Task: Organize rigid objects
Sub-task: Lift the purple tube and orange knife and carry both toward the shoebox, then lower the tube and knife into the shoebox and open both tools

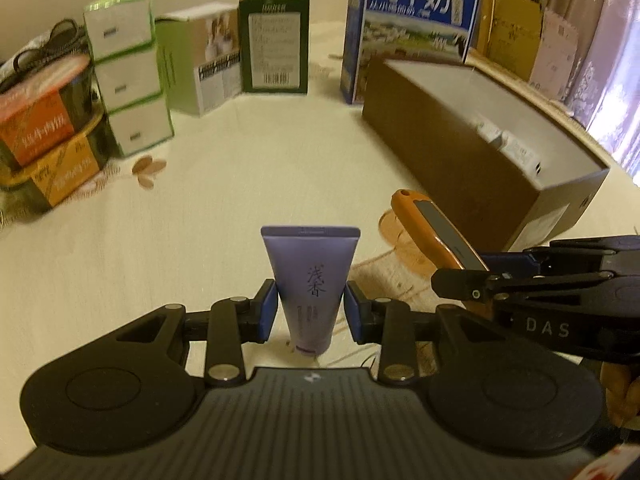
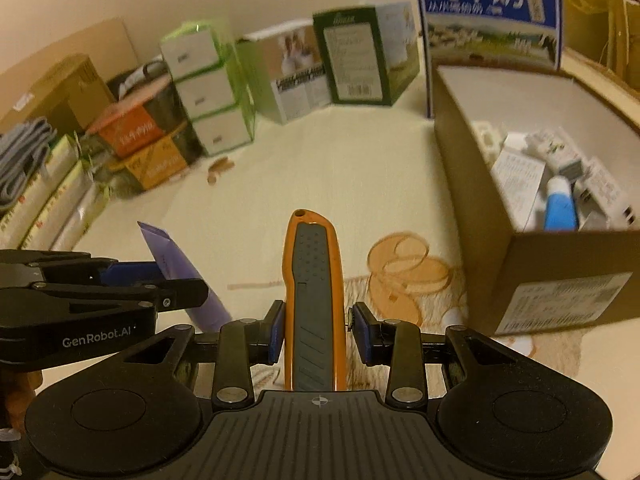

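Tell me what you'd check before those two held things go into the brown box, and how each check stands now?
1. Left tool grips the purple tube: ok.
2. Right tool grips the orange knife: left pad touches, right pad shows a gap; cannot tell.
3. Knife blade retracted: cannot tell.
4. Brown box open on top: ok.
5. Room left inside the box: ok, its far part is bare.
6. Both items lifted off the tablecloth: cannot tell.

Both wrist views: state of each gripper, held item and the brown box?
Left gripper: shut on purple tube.
Purple tube: held off the table, cap toward the camera.
Right gripper: shut on orange knife.
Orange knife: held off the table, pointing away.
Brown box: open-topped, small packages and a blue tube inside.
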Demonstrator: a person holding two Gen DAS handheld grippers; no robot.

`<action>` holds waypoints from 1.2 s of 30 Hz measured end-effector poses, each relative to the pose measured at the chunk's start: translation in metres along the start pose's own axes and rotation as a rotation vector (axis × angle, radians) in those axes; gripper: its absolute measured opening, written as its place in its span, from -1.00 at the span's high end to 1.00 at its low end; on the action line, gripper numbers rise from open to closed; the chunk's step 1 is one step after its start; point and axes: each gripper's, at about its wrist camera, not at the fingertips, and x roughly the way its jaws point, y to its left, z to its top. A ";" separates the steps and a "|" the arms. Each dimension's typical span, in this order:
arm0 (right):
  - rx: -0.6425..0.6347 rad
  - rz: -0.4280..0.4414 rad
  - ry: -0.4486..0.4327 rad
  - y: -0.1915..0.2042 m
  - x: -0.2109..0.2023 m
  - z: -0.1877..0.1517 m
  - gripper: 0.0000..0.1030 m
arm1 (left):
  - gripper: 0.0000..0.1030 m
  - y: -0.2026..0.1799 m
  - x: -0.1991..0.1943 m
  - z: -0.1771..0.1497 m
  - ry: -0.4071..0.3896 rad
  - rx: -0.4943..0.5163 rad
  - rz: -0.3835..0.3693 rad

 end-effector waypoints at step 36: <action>0.207 -0.227 -0.286 -0.169 -0.100 0.100 0.37 | 0.41 -0.152 0.001 0.159 -0.190 0.158 -0.291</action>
